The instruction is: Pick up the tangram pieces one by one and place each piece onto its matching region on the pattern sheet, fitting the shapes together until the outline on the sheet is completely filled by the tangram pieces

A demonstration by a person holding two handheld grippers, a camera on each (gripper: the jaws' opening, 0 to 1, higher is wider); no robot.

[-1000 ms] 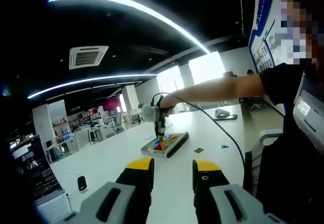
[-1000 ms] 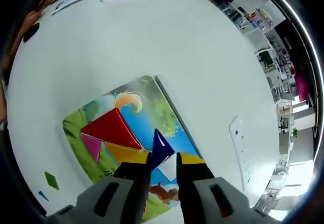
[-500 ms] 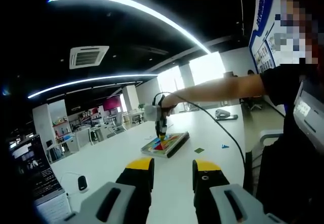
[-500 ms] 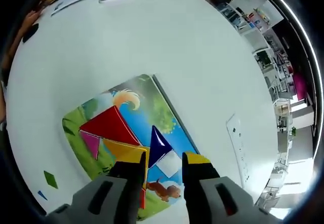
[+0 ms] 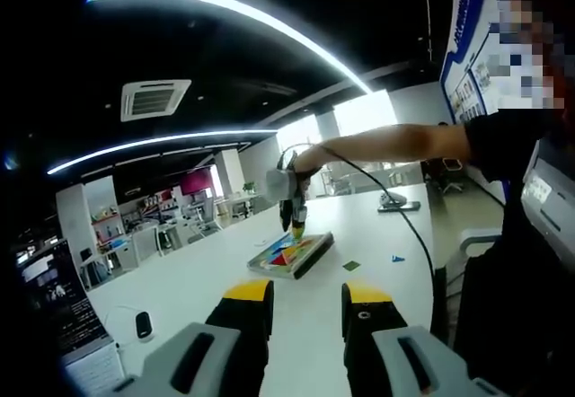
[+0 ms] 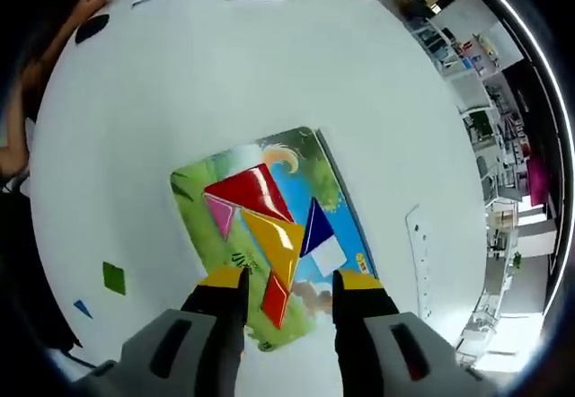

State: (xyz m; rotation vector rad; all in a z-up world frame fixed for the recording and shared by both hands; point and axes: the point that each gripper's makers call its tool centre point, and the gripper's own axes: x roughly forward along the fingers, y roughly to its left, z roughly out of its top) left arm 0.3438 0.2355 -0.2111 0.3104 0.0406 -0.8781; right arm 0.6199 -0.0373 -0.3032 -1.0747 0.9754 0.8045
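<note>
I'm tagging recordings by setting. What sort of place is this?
Most likely an open-plan office or lab. The left gripper view shows a ceiling air-conditioning vent, long curved light strips and rows of desks with shelving behind the long white table that carries the pattern sheet.

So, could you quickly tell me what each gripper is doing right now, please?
Left gripper: open, holding nothing.
Right gripper: open, empty, above the pattern sheet.

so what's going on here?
A person is filling a tangram pattern sheet on a white table. The right hand-held gripper hangs open above the sheet, which holds red, pink, yellow and blue pieces. A green piece and a small blue piece lie loose on the table. The left hand-held gripper is open, holding nothing.
</note>
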